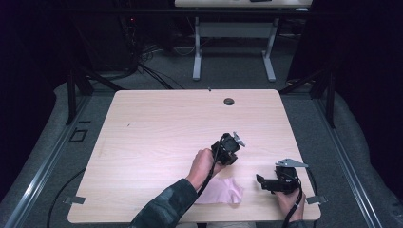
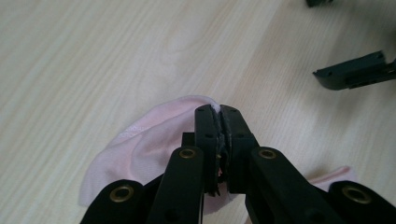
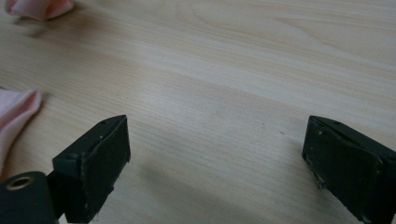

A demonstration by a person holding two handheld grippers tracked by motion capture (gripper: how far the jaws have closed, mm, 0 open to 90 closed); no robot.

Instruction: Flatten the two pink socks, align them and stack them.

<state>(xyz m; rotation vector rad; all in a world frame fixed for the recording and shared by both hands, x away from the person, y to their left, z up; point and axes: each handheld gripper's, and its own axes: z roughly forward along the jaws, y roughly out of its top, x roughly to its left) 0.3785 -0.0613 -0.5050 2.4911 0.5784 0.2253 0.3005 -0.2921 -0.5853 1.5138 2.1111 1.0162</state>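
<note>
Pale wood-grain bench [image 1: 157, 123], rectangular, with a small round dark grommet [image 1: 229, 101] near its far edge; dark room beyond, grey floor, and a second white-legged table [image 1: 233, 42] farther back. Item one: pink cloth [image 1: 221, 191], soft and crumpled, lay on the bench close to the near edge, between the two hands. Item two: left claw [image 2: 219, 114], black, held in the person's left hand [image 1: 203, 164] above the cloth; its jaws were pressed together on a raised fold of the pink cloth [image 2: 154, 144], a sliver of fabric showing at the tips, the rest spreading below and to the side on the bench. Item three: right claw [image 3: 215, 158], black, held in the right hand [image 1: 290, 202] near the bench's near right corner, just beside the cloth; its jaws stood wide apart with bare wood between them and nothing gripped. Edges of the pink cloth [image 3: 16, 114] appeared at the left margin of the right gripper view, apart from the jaws. Sleeve [image 1: 168, 206] of the left arm was dark and patterned.
</note>
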